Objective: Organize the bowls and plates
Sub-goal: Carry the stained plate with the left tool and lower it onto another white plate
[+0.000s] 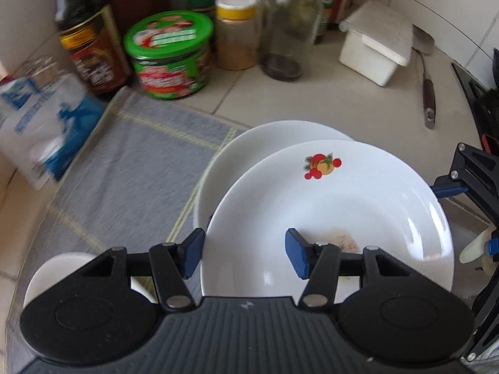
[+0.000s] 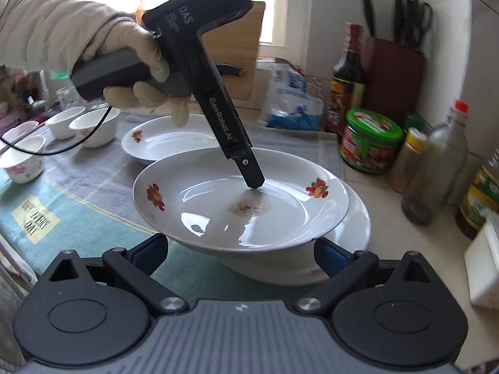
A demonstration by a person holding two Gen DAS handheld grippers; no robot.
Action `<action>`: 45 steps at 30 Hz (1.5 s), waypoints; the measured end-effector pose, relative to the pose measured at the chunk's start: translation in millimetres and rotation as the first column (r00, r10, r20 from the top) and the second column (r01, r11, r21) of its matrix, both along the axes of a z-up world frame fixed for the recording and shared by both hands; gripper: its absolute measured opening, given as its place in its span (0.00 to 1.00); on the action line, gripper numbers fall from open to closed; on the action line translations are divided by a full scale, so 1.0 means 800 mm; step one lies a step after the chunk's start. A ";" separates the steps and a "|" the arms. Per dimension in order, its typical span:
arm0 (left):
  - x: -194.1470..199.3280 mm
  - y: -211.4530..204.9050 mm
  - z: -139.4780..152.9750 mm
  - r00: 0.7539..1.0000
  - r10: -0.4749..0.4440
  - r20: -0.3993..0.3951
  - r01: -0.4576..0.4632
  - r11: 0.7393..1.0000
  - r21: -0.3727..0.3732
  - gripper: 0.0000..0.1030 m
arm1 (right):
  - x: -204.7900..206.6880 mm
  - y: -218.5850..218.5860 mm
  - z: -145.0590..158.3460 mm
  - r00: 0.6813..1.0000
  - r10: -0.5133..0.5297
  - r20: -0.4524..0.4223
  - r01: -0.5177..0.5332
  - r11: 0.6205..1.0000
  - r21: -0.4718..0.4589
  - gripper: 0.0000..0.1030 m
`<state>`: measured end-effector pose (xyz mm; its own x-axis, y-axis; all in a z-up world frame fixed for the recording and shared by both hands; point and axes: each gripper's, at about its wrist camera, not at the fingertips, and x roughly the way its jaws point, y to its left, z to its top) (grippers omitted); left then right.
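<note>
A white deep plate with fruit prints (image 1: 336, 205) (image 2: 237, 199) rests on another white plate (image 1: 249, 143) (image 2: 352, 237); its middle has a brown smear. My left gripper (image 1: 244, 254) is open, one finger inside the top plate and one outside its near rim. In the right wrist view its finger (image 2: 249, 171) reaches down into the plate. My right gripper (image 2: 241, 254) is open, its fingers on either side of the plate stack's near edge, holding nothing. A third fruit-print plate (image 2: 162, 143) lies further back on the cloth.
Several small white bowls (image 2: 93, 126) stand at the far left on the grey cloth (image 1: 131, 162). Jars, bottles (image 1: 290, 21) and a green-lidded tub (image 1: 170, 53) line the wall. A white box (image 1: 377, 43) and a utensil (image 1: 428, 93) lie on the tiled counter.
</note>
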<state>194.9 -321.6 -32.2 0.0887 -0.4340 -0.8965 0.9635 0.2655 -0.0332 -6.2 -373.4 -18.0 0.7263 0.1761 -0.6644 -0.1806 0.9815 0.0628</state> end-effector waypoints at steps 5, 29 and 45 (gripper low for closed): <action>-0.004 -0.024 -0.016 0.999 -0.047 -0.003 0.047 0.999 0.023 0.53 | -0.011 -0.012 -0.004 0.997 -0.070 -0.011 0.071 0.997 0.027 0.99; 0.003 -0.034 -0.023 0.998 -0.059 -0.026 0.058 0.998 -0.025 0.60 | -0.010 -0.014 -0.005 0.995 -0.097 -0.028 0.097 0.995 0.012 0.99; 0.006 -0.043 -0.022 1.000 -0.024 -0.018 0.023 0.999 -0.040 0.61 | -0.006 -0.013 -0.004 0.993 -0.102 -0.052 0.102 0.995 -0.013 1.00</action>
<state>199.3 -356.2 -50.1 0.0615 -0.4714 -0.8798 0.9685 0.2412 -0.0615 -11.3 -384.1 -21.6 0.7043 0.0956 -0.7035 -0.0761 0.9954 0.0590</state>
